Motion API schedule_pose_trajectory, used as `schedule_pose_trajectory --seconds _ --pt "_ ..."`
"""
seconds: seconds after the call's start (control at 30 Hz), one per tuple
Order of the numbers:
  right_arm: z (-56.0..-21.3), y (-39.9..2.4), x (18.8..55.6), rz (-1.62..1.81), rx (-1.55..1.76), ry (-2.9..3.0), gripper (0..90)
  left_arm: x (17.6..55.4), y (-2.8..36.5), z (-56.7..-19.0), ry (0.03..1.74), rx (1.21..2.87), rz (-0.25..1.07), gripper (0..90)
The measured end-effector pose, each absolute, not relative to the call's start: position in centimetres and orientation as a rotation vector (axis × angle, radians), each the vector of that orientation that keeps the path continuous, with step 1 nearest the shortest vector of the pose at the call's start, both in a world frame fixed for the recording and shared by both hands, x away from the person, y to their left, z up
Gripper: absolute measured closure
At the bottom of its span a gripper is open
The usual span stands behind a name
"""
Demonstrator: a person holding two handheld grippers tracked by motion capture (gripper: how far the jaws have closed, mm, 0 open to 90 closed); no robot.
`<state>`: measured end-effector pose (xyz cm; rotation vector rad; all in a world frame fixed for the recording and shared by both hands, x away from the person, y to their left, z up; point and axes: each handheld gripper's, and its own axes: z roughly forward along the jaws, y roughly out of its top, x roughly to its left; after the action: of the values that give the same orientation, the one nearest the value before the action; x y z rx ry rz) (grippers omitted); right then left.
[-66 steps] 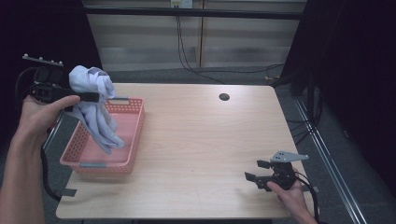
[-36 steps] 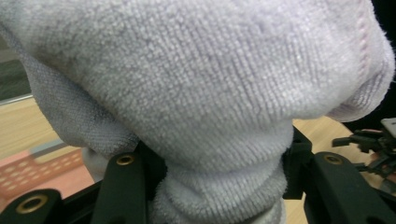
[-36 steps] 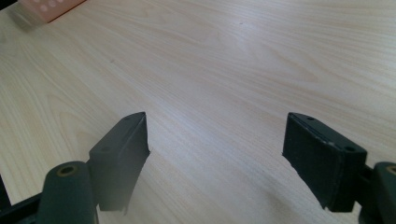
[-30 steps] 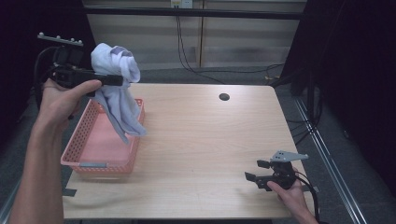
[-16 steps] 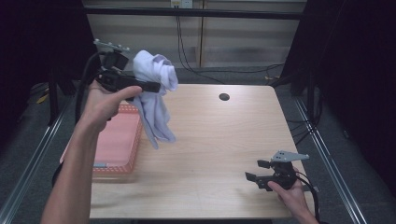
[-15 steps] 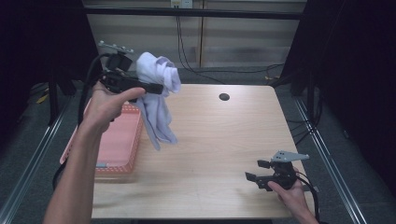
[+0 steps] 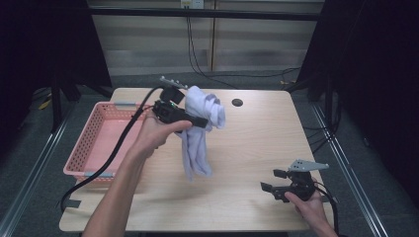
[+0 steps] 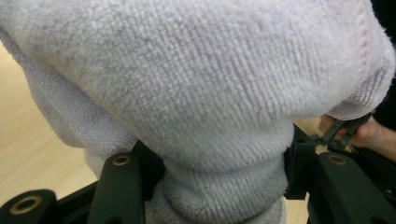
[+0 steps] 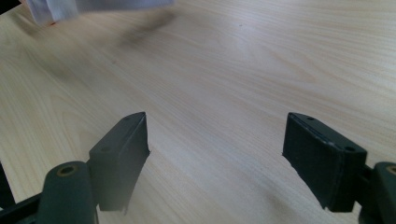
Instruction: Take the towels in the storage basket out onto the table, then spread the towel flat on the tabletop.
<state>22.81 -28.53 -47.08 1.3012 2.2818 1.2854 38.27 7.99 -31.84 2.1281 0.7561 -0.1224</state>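
Clamping a pale lilac towel [image 7: 201, 129] between its two black jaws, left claw [image 7: 200, 121], pads pressed into a bunched fold of the terry cloth [image 8: 205, 93] as seen in the left gripper view; jaws just eased a little wider, cloth between them and gripped all the same. Held up in the air over the middle of the tabletop [image 7: 257, 148], just right of the basket's near corner. Draped over the top of the jaws in a rounded bundle, then hanging down in a long tail whose lower end reaches toward the wood; touching it or just clear, cannot tell. Wrapped round the claw's body, left hand [image 7: 153, 136], forearm coming in from the bottom edge, black cable trailing back over the basket rim. Sitting at the left side of the tabletop, pink plastic basket [image 7: 79, 163], apart from the towel. Resting near the front right corner of the tabletop, well apart from the towel, right claw [image 7: 271, 183], gripped by the right hand [image 7: 309, 202]; jaws standing wide with bare wood [image 9: 224, 93] between the pads, nothing held. Showing at the top left corner of the right gripper view, a pale edge of the towel [image 9: 56, 9]. Lying near the far edge of the tabletop, a small dark round spot [image 7: 237, 102].
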Motion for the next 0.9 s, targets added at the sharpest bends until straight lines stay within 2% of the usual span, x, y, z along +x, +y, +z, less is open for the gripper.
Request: schedule_pose_trajectory --seconds 0.13,0.43,0.7,0.73,0.77,0.83,0.87,0.9 --pt "-47.1 -28.5 22.8 1.275 1.292 2.282 22.3 37.8 6.4 -35.0 0.736 2.117 -0.193 47.2" --pt "-47.1 -28.5 22.8 1.273 1.297 2.292 22.3 36.8 3.1 -41.2 0.754 2.170 -0.267 44.2" --pt "-47.1 -28.4 22.6 1.268 1.285 2.297 22.3 36.5 1.2 -44.8 0.723 2.212 -0.324 40.2" --pt "-47.1 -28.4 22.7 1.269 1.279 2.300 22.3 36.5 1.0 -45.0 0.709 2.220 -0.327 34.3" --pt "-47.1 -28.4 22.7 1.269 1.279 2.300 22.3 36.4 0.9 -45.1 0.701 2.208 -0.330 34.3" --pt "-47.1 -28.4 22.8 1.272 1.283 2.299 22.3 36.4 1.0 -44.9 0.684 2.187 -0.322 25.3" --pt "-47.1 -28.4 22.8 1.274 1.288 2.296 22.3 36.4 1.2 -44.7 0.677 2.161 -0.293 19.9" --pt "-47.2 -28.5 22.9 1.274 1.284 2.295 22.3 36.4 1.5 -44.4 0.689 2.173 -0.257 18.5"
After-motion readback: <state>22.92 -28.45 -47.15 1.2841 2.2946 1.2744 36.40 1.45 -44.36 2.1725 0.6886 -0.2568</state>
